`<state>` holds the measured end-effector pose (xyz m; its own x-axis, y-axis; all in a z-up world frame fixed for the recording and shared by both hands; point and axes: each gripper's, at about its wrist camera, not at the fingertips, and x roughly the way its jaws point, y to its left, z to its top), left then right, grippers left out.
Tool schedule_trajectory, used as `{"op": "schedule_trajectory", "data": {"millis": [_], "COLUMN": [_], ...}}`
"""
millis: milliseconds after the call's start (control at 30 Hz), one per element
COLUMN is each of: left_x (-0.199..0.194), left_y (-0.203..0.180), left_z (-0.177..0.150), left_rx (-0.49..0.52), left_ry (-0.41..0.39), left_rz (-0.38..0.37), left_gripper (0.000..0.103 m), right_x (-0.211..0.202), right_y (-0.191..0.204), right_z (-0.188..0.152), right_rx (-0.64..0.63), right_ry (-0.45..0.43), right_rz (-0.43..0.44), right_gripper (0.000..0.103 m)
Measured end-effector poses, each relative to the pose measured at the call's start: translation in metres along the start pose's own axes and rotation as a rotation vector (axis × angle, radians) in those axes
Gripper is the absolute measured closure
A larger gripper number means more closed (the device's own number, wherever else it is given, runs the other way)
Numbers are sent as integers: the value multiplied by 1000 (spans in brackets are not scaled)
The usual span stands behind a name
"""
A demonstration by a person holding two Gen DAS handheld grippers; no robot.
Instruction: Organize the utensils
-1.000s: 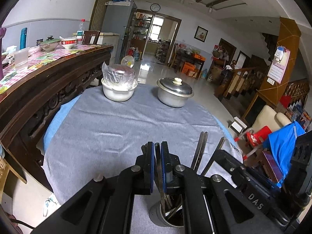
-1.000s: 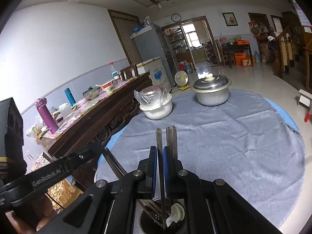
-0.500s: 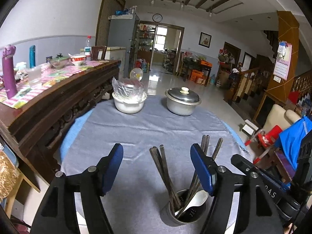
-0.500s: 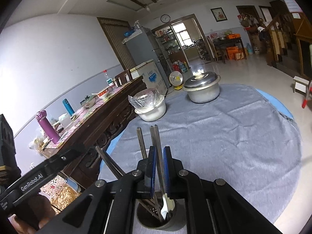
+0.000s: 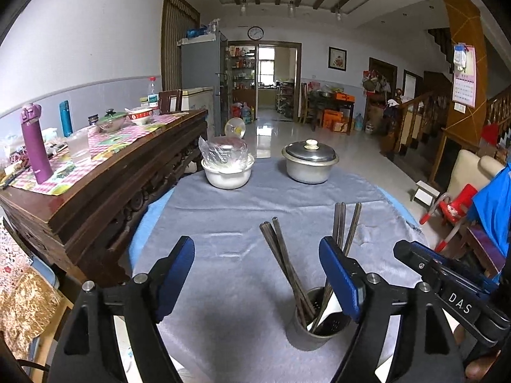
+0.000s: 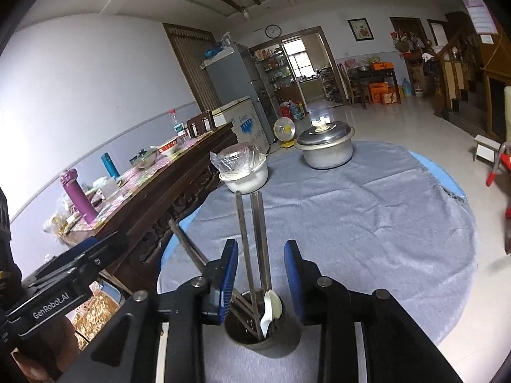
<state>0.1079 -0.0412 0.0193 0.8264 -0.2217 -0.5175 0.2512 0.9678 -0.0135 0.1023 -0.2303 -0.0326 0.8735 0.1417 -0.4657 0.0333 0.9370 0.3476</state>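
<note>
A metal utensil holder (image 5: 314, 325) stands on the grey cloth near the table's front edge, with several dark chopsticks (image 5: 282, 257) and a white spoon (image 6: 270, 311) standing in it. My left gripper (image 5: 257, 276) is open and empty, above and just left of the holder. My right gripper (image 6: 261, 274) is open just above the holder (image 6: 263, 335), its jaws on either side of two upright chopsticks (image 6: 252, 239) without touching them. The right gripper's body (image 5: 453, 290) shows in the left wrist view.
A white bowl covered in plastic (image 5: 227, 167) and a lidded metal pot (image 5: 309, 162) stand at the table's far side. A dark wooden sideboard (image 5: 105, 188) with bottles and dishes runs along the left. The table edge (image 6: 460, 191) curves at right.
My left gripper let go of its chopsticks into the holder, opened wide and pulled back. My right gripper lowered its chopsticks into the holder and then opened.
</note>
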Motion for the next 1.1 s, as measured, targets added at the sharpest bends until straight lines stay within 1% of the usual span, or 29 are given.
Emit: {"op": "schedule_trajectory", "data": {"millis": [100, 267, 300, 333, 400, 500, 633, 700, 767, 900, 967, 1100], "left_x": [-9, -16, -18, -18, -20, -23, -28, -33, -36, -45, -52, -61], "left_y": [-4, -8, -9, -9, -9, -8, -4, -1, 0, 6, 7, 13], "left_z": [-4, -13, -16, -16, -20, -24, -30, -33, -34, -38, -39, -40], "left_rx": [27, 56, 61, 63, 61, 48, 11, 21, 34, 25, 28, 23], "left_ry": [-4, 5, 9, 11, 22, 27, 21, 18, 10, 4, -20, -35], "left_rz": [10, 12, 12, 13, 18, 30, 97, 112, 138, 160, 181, 188], "left_gripper": [16, 12, 11, 11, 11, 11, 11, 11, 11, 11, 11, 11], "right_x": [-6, -16, -18, -20, -25, -34, -44, -49, -52, -59, -62, -66], "right_y": [5, 7, 7, 6, 5, 9, 13, 15, 14, 19, 24, 33], "right_z": [-4, -12, -15, -17, -20, -26, -36, -43, -49, -60, -63, -68], "right_rx": [-23, -25, -25, -23, -20, -41, -60, -64, -49, -48, -52, -28], "right_ry": [7, 26, 32, 34, 30, 25, 33, 39, 50, 60, 59, 55], "right_rz": [-26, -48, -59, -63, -67, -96, -119, -142, -143, -158, -164, -160], "right_gripper": [71, 69, 64, 54, 47, 47, 47, 45, 44, 44, 44, 43]}}
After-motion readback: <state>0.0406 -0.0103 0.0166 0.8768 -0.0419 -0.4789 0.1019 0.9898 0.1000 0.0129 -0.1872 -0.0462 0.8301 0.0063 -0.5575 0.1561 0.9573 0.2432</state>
